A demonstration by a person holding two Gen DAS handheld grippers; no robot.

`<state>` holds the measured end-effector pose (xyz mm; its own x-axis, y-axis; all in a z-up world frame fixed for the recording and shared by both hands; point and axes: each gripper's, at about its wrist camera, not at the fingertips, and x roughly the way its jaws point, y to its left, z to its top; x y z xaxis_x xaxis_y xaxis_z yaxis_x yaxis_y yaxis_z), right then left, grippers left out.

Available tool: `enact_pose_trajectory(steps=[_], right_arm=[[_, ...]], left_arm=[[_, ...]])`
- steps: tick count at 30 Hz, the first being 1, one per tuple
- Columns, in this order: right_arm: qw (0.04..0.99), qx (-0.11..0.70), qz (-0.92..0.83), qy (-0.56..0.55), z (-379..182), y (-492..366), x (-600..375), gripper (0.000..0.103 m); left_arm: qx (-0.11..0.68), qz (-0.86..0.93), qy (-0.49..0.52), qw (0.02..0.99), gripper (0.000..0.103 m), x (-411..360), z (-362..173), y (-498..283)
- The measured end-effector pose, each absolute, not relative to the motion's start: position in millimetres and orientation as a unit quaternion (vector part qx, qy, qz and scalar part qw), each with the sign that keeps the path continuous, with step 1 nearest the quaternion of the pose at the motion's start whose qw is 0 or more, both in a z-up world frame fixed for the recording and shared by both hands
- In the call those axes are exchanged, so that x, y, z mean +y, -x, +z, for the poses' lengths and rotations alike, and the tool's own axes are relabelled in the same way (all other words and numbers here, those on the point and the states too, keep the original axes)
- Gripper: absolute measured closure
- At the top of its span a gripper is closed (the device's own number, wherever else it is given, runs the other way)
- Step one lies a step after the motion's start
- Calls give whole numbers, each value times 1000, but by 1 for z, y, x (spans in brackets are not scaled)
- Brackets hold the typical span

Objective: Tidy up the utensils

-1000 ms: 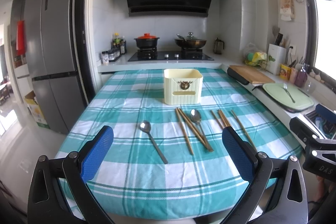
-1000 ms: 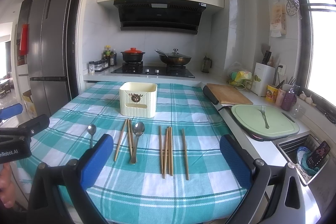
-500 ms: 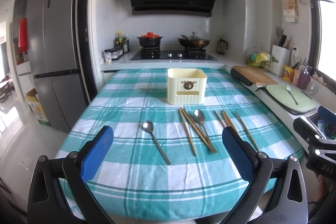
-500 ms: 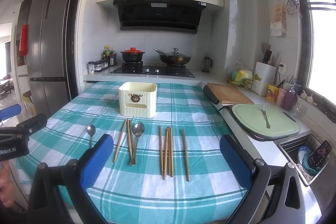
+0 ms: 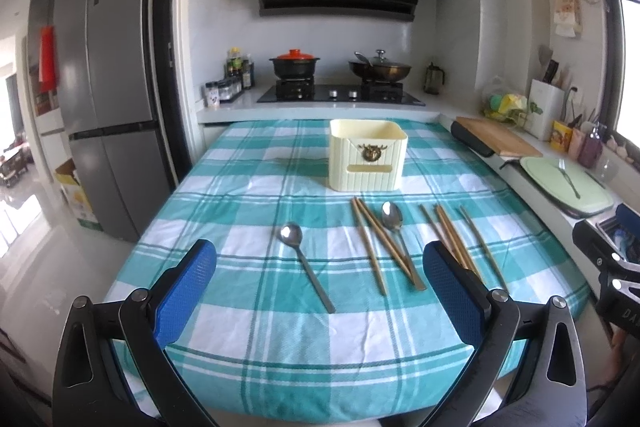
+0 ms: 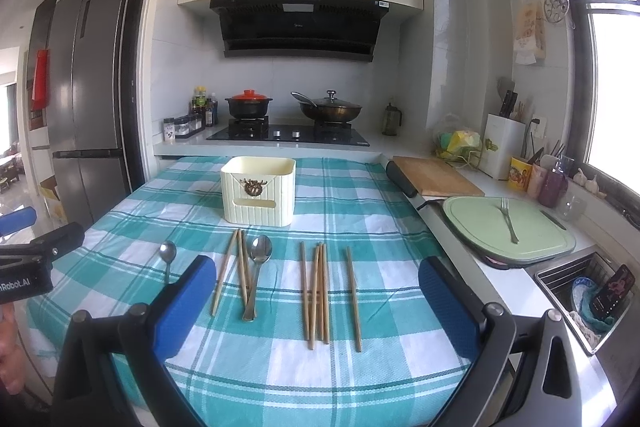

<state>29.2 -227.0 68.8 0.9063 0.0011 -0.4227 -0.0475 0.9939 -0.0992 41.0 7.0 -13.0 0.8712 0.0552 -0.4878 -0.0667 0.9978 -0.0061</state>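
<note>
- I am holding my left gripper (image 5: 320,291) with its jaws wide apart and nothing between them, low over the near edge of the table (image 5: 248,355).
- My right gripper (image 6: 312,295) is gaping just as wide and is carrying nothing either.
- Nothing is sorted yet, I am judging: the cream holder (image 5: 368,159) is standing at mid-table with every utensil lying on the cloth in front of it.
- A lone spoon (image 5: 306,269) is lying straight ahead of my left jaws; a second spoon (image 6: 256,273) is lying against two chopsticks (image 6: 234,271), and more chopsticks (image 6: 318,293) are bunched ahead of my right jaws.
- I am reckoning the lone spoon is the easy start: I should be closing across its thin handle, not the bowl, with the pads pressed near the cloth.
- For the bunched chopsticks I should be taking the separate outer one first, so its neighbours are not scattering.
- Both tools are pointing forward and slightly down, side by side, each showing at the edge of the other's view.
</note>
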Motion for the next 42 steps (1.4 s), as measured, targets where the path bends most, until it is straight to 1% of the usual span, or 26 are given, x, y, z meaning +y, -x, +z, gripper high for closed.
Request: enact_pose_trajectory(steps=[20,25,29,32,37,42], right_arm=[[970,238,12,46,61,-53,-232,0],[972,228,9,51,62,-58,-239,0],[972,224,-16,73,58,-70,-247,0],[966,250,-23,62,44,-87,-263,0],[948,312,-31,50,3,-121,-289,0],[930,363,-32,43,-33,-152,-307,1]], left_arm=[[276,39,2,960,0,4,-24,-65],[296,36,42,954,0,22,-35,-78],[322,55,74,942,0,41,-54,-97],[344,67,82,933,0,47,-71,-113],[391,77,76,914,0,45,-104,-144],[422,84,82,899,0,42,-126,-168]])
